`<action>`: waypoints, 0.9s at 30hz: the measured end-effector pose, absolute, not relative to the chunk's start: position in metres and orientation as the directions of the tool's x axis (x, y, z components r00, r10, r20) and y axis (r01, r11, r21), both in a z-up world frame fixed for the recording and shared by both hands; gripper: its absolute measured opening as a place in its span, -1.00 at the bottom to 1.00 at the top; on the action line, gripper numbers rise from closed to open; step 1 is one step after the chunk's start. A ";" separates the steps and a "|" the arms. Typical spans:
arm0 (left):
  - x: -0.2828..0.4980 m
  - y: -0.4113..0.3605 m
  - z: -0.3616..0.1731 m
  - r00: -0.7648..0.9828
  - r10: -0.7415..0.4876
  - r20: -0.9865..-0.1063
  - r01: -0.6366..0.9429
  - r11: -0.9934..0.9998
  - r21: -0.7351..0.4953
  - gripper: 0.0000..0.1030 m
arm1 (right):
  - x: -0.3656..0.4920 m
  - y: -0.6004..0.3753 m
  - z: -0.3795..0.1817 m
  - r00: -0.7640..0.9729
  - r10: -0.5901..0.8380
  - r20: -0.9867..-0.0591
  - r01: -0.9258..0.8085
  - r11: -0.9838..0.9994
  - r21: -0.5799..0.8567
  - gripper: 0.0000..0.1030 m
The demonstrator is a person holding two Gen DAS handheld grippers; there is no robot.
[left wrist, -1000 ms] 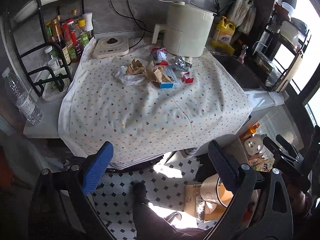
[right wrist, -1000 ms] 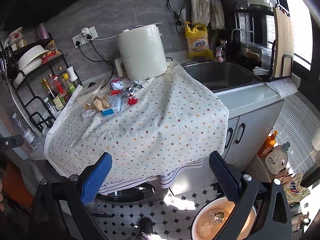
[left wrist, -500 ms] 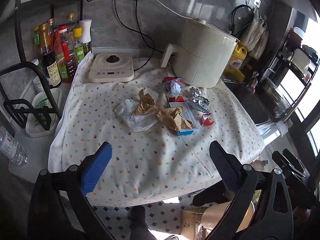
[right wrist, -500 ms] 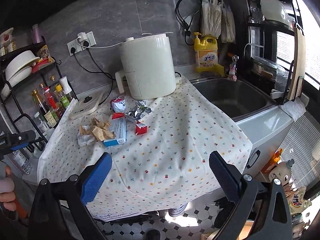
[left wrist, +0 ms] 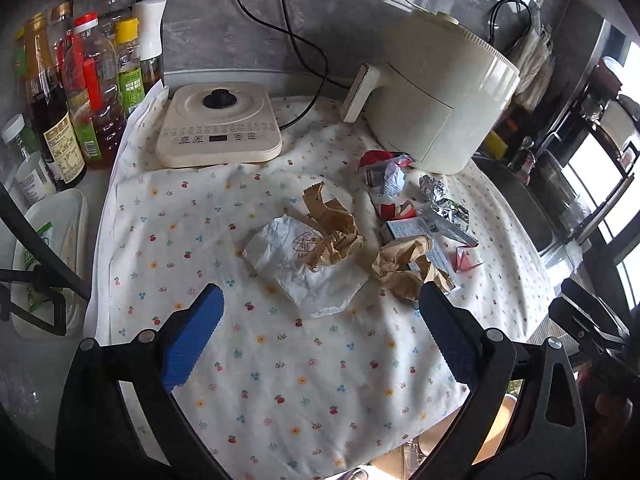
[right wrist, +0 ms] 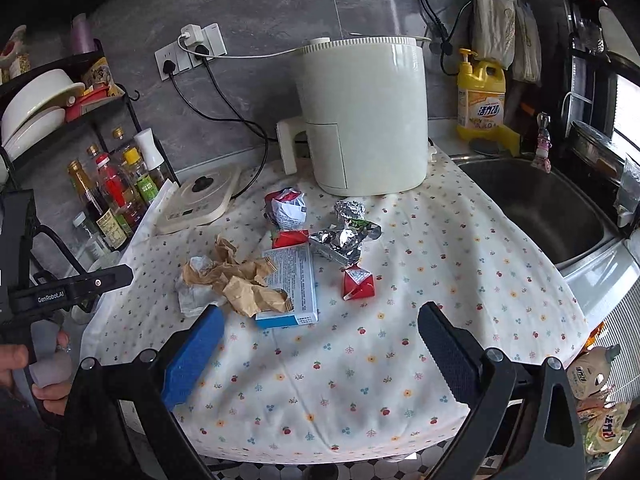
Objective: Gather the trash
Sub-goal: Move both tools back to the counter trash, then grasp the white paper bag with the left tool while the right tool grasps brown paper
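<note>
Trash lies in a loose pile on the flower-print tablecloth [left wrist: 280, 360]: a white paper wrapper [left wrist: 292, 268], crumpled brown paper [left wrist: 334, 236] and a second brown wad [left wrist: 400, 268], a blue and white box [right wrist: 294, 280], crumpled foil [right wrist: 344, 236], a small red carton [right wrist: 358, 284] and a red and white wrapper [right wrist: 286, 208]. My left gripper [left wrist: 320, 320] is open, low over the cloth just short of the white wrapper. My right gripper [right wrist: 320, 328] is open too, in front of the box. Both hold nothing.
A cream air fryer [right wrist: 360, 116] stands behind the trash, with a flat induction cooker [left wrist: 218, 124] to its left. Sauce bottles [left wrist: 92, 88] fill a black rack at far left. A steel sink [right wrist: 532, 204] lies right. A round bin [left wrist: 492, 440] shows below the table edge.
Both grippers have risen from near floor level and moved forward over the table toward the trash pile. They have stayed open.
</note>
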State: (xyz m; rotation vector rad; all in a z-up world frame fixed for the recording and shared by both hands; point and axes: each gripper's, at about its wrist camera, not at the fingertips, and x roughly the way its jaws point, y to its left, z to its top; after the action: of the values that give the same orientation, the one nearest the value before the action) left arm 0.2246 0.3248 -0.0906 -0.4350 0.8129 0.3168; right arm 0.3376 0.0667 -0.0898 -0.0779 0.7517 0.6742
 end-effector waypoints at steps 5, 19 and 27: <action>0.235 0.349 -0.116 0.622 0.097 -0.777 -0.433 0.870 -0.238 0.85 | 0.345 0.103 -0.105 0.461 0.553 -0.694 -0.626 0.757 0.187 0.59; 0.274 0.384 -0.162 0.579 0.047 -0.814 -0.375 0.902 -0.215 0.06 | 0.360 0.170 -0.137 0.364 0.525 -0.770 -0.675 0.718 0.170 0.32; 0.298 0.379 -0.174 0.565 0.045 -0.824 -0.332 0.926 -0.178 0.05 | 0.368 0.187 -0.153 0.353 0.486 -0.800 -0.687 0.715 0.131 0.06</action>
State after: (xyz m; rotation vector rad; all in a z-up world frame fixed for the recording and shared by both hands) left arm 0.2981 0.3794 -0.1739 -0.3316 0.9486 0.2265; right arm 0.3680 0.1867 -0.1531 -0.2440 0.9400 0.7680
